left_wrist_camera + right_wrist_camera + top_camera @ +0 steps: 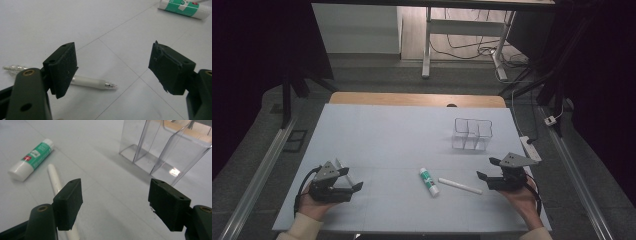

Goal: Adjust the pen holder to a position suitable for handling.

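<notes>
A green-and-white glue stick (429,181) (183,8) (32,158) lies near the front middle of the white table mat (387,135). Just right of it lies a white stick (460,186) (56,181). A clear plastic organizer (471,134) (165,147) with several compartments stands at the back right. A white pen with a clear tip (343,167) (92,82) lies by my left gripper (353,178) (112,65), which rests open at the front left, nothing between its jaws. My right gripper (487,168) (115,200) is open at the front right, holding nothing, jaws facing the white stick and organizer.
A power strip (530,147) with a cable lies off the mat's right edge. Beyond the table's wooden far edge (417,99) stand a desk's white legs (427,45) and floor cables. Metal rails run along both sides.
</notes>
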Demonstrator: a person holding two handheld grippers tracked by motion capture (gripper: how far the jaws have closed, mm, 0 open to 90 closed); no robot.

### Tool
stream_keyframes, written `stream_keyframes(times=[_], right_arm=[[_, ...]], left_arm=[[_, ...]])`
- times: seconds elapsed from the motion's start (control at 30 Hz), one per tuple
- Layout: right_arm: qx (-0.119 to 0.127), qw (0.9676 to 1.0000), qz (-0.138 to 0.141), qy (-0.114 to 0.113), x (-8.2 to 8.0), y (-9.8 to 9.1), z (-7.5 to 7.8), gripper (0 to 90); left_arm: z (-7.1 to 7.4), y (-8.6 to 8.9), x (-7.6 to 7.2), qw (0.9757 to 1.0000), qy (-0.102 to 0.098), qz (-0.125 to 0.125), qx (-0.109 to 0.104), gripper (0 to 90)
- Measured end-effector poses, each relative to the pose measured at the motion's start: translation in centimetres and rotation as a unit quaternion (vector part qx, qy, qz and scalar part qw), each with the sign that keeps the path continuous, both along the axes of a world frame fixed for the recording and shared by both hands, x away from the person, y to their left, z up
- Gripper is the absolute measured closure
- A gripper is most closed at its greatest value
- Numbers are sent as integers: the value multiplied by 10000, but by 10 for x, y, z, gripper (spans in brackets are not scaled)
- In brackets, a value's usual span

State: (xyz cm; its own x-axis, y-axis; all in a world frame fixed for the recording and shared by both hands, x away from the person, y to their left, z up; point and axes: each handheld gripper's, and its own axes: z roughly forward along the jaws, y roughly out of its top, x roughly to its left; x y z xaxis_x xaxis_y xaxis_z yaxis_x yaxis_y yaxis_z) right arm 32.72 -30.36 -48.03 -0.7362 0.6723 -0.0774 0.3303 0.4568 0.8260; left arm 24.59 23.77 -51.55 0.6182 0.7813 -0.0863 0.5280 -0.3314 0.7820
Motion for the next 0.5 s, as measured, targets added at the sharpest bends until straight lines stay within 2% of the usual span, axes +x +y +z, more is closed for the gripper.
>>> stream_keyframes(times=[0.5], right_arm=[[73, 9996, -264, -71, 16, -1, 18, 286]], left_arm=[[-1, 0, 1, 10000, 39, -16, 3, 235]])
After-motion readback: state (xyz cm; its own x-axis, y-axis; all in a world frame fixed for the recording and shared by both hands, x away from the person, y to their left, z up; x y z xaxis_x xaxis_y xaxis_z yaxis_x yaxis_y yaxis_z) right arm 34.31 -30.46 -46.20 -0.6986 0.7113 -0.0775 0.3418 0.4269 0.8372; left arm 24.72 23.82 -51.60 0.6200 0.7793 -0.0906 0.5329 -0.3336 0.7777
